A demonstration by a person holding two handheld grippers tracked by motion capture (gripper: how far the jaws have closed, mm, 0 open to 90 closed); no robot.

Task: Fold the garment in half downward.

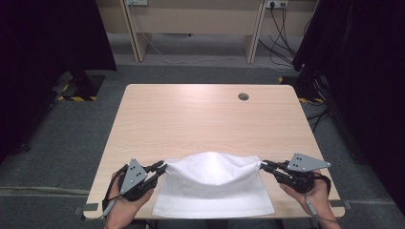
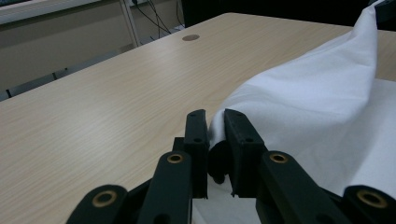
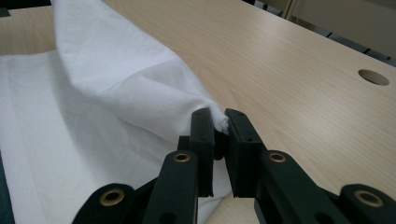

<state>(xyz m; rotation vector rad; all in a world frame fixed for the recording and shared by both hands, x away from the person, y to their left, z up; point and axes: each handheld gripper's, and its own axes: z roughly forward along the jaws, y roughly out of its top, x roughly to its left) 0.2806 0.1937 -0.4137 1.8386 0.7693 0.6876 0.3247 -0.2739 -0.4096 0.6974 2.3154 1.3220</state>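
White cloth [image 1: 213, 186] spans 9 to 3 o'clock on the surface [image 1: 210, 119]; left gripper [image 1: 162, 166] and right gripper [image 1: 263, 164] each pinch a far corner, lifted.

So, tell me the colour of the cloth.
The cloth is plain white, no pattern; the high view shows it best.

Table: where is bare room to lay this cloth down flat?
The table is bare from the white cloth to the far edge, save a cable hole. The near edge is crowded: left gripper and right gripper pinch the cloth's corners there.
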